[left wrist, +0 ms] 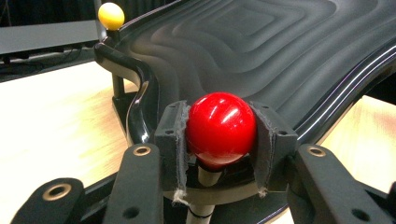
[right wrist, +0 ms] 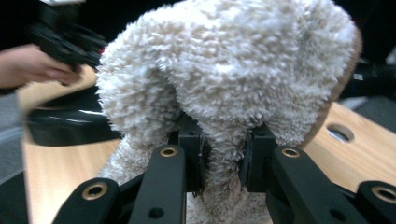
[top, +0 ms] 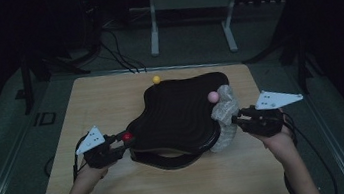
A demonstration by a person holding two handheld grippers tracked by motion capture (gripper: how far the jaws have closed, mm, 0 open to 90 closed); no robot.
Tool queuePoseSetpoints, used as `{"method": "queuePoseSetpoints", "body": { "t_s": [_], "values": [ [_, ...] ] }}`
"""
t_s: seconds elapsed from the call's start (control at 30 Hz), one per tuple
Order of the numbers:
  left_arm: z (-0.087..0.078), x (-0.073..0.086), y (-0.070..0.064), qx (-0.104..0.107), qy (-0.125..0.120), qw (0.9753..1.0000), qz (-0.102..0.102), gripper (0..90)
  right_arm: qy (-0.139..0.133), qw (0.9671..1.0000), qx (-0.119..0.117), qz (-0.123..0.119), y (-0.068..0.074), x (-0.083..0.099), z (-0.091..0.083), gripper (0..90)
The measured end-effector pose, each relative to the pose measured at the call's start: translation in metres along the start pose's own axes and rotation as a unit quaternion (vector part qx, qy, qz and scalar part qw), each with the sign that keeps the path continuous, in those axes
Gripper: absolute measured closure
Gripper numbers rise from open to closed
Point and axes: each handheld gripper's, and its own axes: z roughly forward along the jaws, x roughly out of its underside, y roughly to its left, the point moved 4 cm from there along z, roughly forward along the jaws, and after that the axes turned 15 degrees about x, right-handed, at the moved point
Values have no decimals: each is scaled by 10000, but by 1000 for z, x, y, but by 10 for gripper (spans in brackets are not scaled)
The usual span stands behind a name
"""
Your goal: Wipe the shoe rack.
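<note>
The left gripper [left wrist: 219, 140] clamps the red knob [left wrist: 220, 128] at the black tray's [top: 182, 115] near corner while the right gripper [right wrist: 223, 156] pinches a fleecy cloth [right wrist: 233, 79] against its far edge, so wiping the ridged top likely follows.

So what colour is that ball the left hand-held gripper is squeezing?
Glossy red. The ball shows best in the left gripper view, clamped between the left hand-held gripper pads.

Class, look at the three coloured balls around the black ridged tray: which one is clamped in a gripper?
The red ball, clamped by the left gripper. The yellow ball and pink ball stand free at the tray.
</note>
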Motion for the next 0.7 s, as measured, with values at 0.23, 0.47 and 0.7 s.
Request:
{"method": "queuePoseSetpoints", "body": {
  "t_s": [0.23, 0.47, 0.7],
  "values": [
    [0, 0, 0, -17, 2, 10000, -10, 598, 311, 9993, 177, -95, 5, 19, 5, 744],
    [0, 0, 0, -13, 7, 10000, -5, 598, -39, 9996, -182, -200, 26, 14, -23, 742],
    [0, 0, 0, -22, 6, 10000, -17, 598, 198, 9995, -70, -217, 33, 31, -17, 741]
  ]
}}
